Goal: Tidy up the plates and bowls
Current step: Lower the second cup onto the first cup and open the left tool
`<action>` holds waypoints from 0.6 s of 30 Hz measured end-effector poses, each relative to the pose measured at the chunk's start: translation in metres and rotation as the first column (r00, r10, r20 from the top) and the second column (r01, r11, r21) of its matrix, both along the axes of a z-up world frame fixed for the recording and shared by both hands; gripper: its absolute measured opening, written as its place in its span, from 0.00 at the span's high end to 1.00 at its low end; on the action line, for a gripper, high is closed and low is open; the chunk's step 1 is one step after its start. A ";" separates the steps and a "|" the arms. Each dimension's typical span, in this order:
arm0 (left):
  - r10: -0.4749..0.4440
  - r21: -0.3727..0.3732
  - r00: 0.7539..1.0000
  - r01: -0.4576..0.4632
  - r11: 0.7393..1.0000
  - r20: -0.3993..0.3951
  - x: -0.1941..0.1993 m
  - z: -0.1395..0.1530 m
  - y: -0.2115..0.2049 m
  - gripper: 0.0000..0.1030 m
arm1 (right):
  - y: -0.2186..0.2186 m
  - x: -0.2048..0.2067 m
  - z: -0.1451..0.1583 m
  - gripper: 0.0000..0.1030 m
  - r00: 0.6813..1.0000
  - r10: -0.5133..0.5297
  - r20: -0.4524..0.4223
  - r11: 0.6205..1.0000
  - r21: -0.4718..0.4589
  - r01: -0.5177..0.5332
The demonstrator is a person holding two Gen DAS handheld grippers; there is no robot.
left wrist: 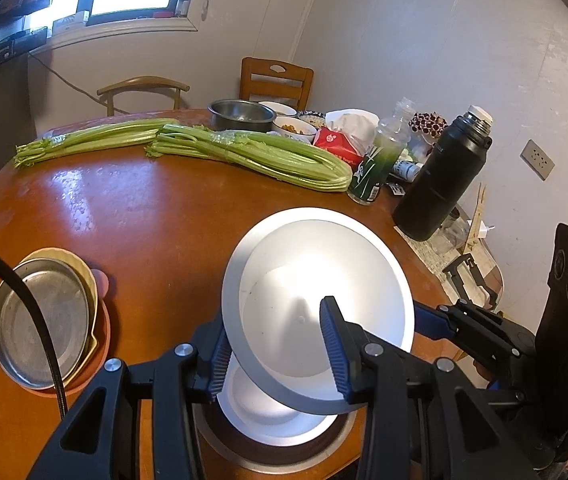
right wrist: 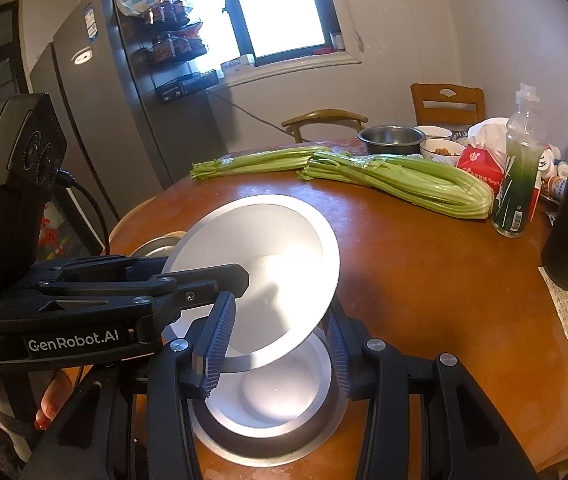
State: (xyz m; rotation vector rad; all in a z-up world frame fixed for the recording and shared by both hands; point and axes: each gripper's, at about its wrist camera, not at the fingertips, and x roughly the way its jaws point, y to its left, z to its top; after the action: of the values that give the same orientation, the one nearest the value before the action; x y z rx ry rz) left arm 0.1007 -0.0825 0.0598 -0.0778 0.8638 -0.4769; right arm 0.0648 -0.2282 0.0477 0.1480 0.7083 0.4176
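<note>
Tabletop (left wrist: pixel 156 216); both jaws clamping silver bowl (left wrist: pixel 316 280).

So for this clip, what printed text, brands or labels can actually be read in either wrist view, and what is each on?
"GenRobot.AI": white lettering on the black body of the left gripper, in the right wrist view.
Green-labelled clear plastic bottle: label print too small to read.
Red paper carton: white logo and lettering, blurred.
Grey refrigerator: blue sticker and round badge, unreadable.
Small white bottle: label unreadable.
</note>
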 end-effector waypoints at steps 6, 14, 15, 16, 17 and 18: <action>0.000 -0.001 1.000 0.000 1.000 -0.013 -0.006 -0.006 0.000 0.60 | 0.001 -0.007 -0.006 0.55 1.000 0.007 -0.011 1.000 -0.007 -0.007; -0.001 0.001 1.000 0.001 1.000 -0.028 -0.013 -0.016 -0.001 0.59 | 0.000 -0.015 -0.015 0.55 0.999 0.013 -0.034 1.000 -0.001 -0.013; -0.001 0.001 1.000 0.001 1.000 -0.031 -0.013 -0.017 -0.001 0.59 | -0.001 -0.016 -0.017 0.55 0.999 0.013 -0.038 1.000 0.000 -0.013; -0.002 0.001 0.999 0.002 1.000 -0.034 -0.014 -0.018 -0.002 0.59 | -0.001 -0.017 -0.018 0.55 0.999 0.012 -0.040 1.000 0.002 -0.012; -0.002 0.002 0.999 0.002 1.000 -0.034 -0.014 -0.019 -0.002 0.59 | -0.002 -0.017 -0.019 0.55 0.999 0.012 -0.042 1.000 0.003 -0.012; -0.002 0.003 0.999 0.002 1.000 -0.037 -0.014 -0.020 -0.003 0.59 | -0.003 -0.018 -0.020 0.55 0.999 0.012 -0.045 1.000 0.005 -0.012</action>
State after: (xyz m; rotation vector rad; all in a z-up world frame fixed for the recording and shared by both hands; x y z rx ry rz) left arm 0.0866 -0.0859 0.0403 -0.0830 0.9004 -0.4775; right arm 0.0465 -0.2310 0.0274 0.1582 0.7524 0.4288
